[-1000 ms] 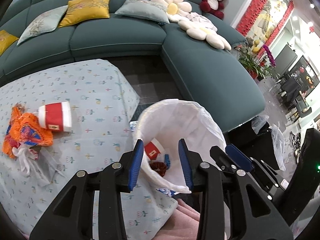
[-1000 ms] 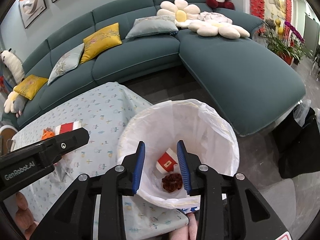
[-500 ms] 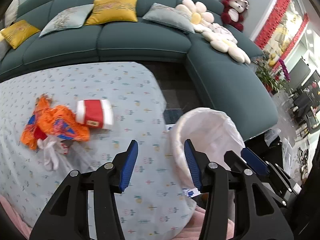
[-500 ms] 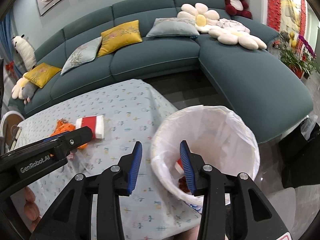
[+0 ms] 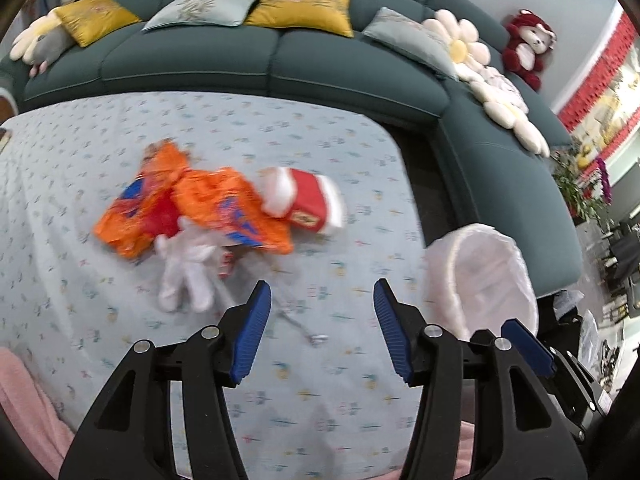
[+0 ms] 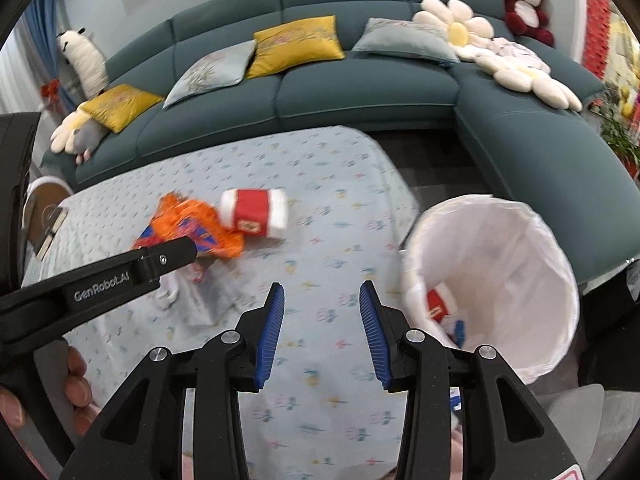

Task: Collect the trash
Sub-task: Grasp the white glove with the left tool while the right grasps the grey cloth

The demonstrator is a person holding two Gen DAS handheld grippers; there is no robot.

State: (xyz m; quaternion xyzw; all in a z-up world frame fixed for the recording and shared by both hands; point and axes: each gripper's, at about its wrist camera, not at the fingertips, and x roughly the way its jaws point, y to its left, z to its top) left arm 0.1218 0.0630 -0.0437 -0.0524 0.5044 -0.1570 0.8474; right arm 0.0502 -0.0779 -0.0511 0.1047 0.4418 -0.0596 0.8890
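On the light blue tablecloth [image 5: 80, 280] lie an orange wrapper [image 5: 192, 208], a red and white paper cup [image 5: 306, 202] on its side and a crumpled white plastic bag [image 5: 186, 272]. My left gripper [image 5: 322, 330] is open and empty, above the cloth just in front of this trash. The white-lined trash bin [image 6: 500, 292] stands off the table's right edge, with a red cup [image 6: 438, 304] inside. My right gripper [image 6: 322, 330] is open and empty above the cloth, left of the bin. The cup [image 6: 256, 216] and wrapper [image 6: 188, 230] show there too.
A teal corner sofa [image 6: 360, 92] with yellow and grey cushions wraps behind and right of the table. A red teddy bear [image 5: 526, 46] and flower cushions [image 6: 456, 30] lie on it. Dark floor lies between table and sofa. A pink cloth [image 5: 24, 408] hangs at the near edge.
Both grippers swung left, from above the bin to over the table. The left one now faces the wrapper, cup and bag; its view is blurred by motion.
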